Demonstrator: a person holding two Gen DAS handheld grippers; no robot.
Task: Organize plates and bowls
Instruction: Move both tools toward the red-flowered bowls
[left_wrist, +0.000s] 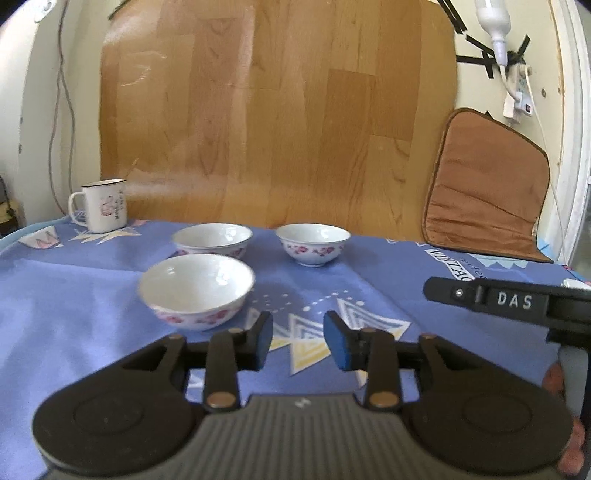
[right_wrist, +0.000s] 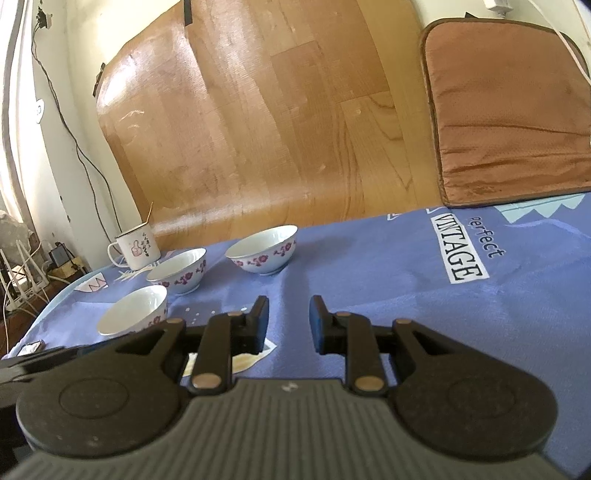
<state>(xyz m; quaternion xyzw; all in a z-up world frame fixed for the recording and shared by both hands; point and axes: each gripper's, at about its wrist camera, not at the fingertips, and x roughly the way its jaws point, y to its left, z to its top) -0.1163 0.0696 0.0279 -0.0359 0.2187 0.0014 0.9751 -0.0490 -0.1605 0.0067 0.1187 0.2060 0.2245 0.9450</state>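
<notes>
**Readable text in these shots**

Not much to read. The blue cloth (right_wrist: 388, 280) on the worktop has "perfect VINTAGE" printed at the right of the right wrist view. "DAS" sits on the black gripper (left_wrist: 513, 301) part at the right edge of the left wrist view. The mug (right_wrist: 138, 249) print is too small to read.

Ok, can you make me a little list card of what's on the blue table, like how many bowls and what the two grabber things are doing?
bowls: three, white with pink flowers, all upright and apart
nearest bowl: just ahead-left of the left gripper
far bowls: left one, right one
mug: far left corner
plates: none visible
tablecloth: blue, patterned
left gripper: open, holding nothing
right gripper: open, holding nothing
brown cushion: leaning at back right
</notes>
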